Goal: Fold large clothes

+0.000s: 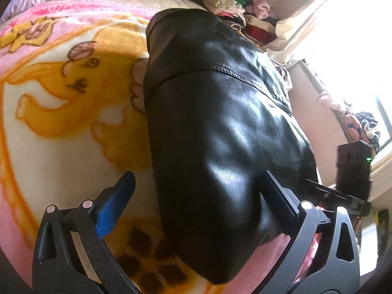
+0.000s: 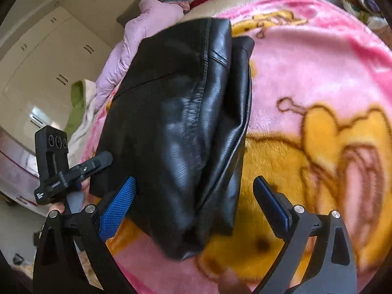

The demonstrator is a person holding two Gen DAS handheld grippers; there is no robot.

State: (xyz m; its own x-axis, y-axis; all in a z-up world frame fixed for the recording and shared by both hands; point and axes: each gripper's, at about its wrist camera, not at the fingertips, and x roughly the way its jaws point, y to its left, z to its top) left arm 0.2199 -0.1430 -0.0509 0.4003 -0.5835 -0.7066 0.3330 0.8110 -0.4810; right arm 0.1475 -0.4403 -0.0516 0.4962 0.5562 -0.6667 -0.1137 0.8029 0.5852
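Note:
A black leather jacket lies folded into a long narrow bundle on a pink and yellow cartoon blanket. My left gripper is open, its fingers spread on either side of the bundle's near end, holding nothing. In the right wrist view the same jacket lies on the blanket. My right gripper is open too, its jaws apart around the bundle's near end. The left gripper also shows in the right wrist view, beside the jacket's left edge.
A pile of folded clothes sits at the far end of the bed. A bright window with a curtain is on the right. A lilac quilt lies at the bed's head, and white wardrobes stand beyond.

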